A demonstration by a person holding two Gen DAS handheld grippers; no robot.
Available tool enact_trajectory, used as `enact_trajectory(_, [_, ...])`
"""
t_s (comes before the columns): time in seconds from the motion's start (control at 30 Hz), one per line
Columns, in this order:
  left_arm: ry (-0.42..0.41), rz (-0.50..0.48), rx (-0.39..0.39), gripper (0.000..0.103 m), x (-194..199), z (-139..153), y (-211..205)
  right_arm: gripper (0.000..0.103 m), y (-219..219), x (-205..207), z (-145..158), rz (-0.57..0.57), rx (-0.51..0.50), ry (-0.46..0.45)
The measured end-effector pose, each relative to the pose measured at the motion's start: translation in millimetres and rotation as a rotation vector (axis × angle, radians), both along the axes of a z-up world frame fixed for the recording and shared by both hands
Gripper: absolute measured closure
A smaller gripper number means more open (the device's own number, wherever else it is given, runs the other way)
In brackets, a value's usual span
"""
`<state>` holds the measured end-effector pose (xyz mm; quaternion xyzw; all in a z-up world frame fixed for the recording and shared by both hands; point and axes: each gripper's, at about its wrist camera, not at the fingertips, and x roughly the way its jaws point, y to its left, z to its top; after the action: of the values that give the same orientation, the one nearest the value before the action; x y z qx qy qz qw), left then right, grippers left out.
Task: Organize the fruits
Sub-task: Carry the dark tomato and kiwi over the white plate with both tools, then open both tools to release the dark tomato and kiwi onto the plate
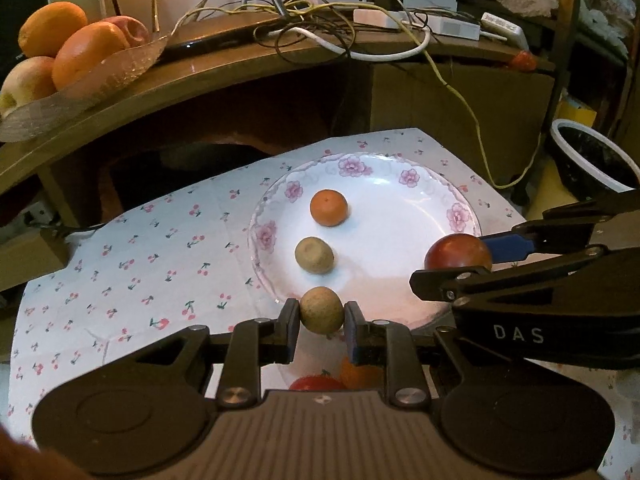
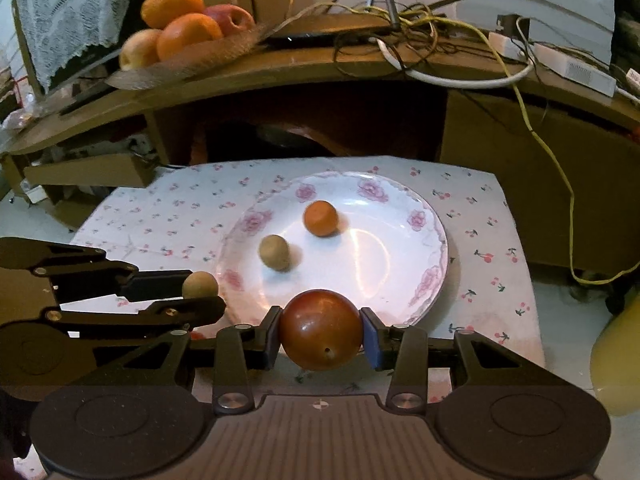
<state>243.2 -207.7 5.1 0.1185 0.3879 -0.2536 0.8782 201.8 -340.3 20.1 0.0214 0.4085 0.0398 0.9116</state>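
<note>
Now, left gripper point(image 1: 322, 316): you hold the tan fruit point(image 1: 322, 315) at the plate's point(image 1: 400, 184) near rim.
Right gripper point(image 2: 320, 330): jaws clamp the red fruit point(image 2: 320, 330), same rim.

Black grippers point(image 1: 322, 318), blue-padded jaws, silver screws.

left tongs point(image 1: 322, 316): clamped on tan fruit point(image 1: 322, 310) | right tongs point(image 2: 320, 330): clamped on red fruit point(image 2: 320, 330)

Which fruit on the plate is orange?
The tangerine, at the plate's far side. The brownish fruit beside it is dull tan, and the claws hold the other two.
</note>
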Motion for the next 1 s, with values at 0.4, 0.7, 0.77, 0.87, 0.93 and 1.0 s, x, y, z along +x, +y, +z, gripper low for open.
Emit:
enact_trajectory(0.4, [-0.002,0.003,0.009,0.075,8,-5,-7,0.06,-7,10,-7,-0.019,-0.011,-0.003])
enact_trajectory(0.7, [-0.01,0.005,0.016,0.075,8,-6,-8,0.059,-6,14,-10,-0.021,-0.025,-0.004])
enact_trajectory(0.77, [-0.011,0.006,0.016,0.075,9,-6,-8,0.059,-6,15,-11,-0.022,-0.028,-0.004])
enact_trajectory(0.87, [-0.011,0.007,0.017,0.075,9,-6,-8,0.059,-6,15,-11,-0.024,-0.027,-0.004])
enact_trajectory(0.93, [-0.011,0.007,0.016,0.075,9,-5,-8,0.058,-6,15,-11,-0.025,-0.026,-0.004])
enact_trajectory(1.0, [-0.011,0.008,0.016,0.075,9,-5,-8,0.058,-6,15,-11,-0.026,-0.025,-0.003])
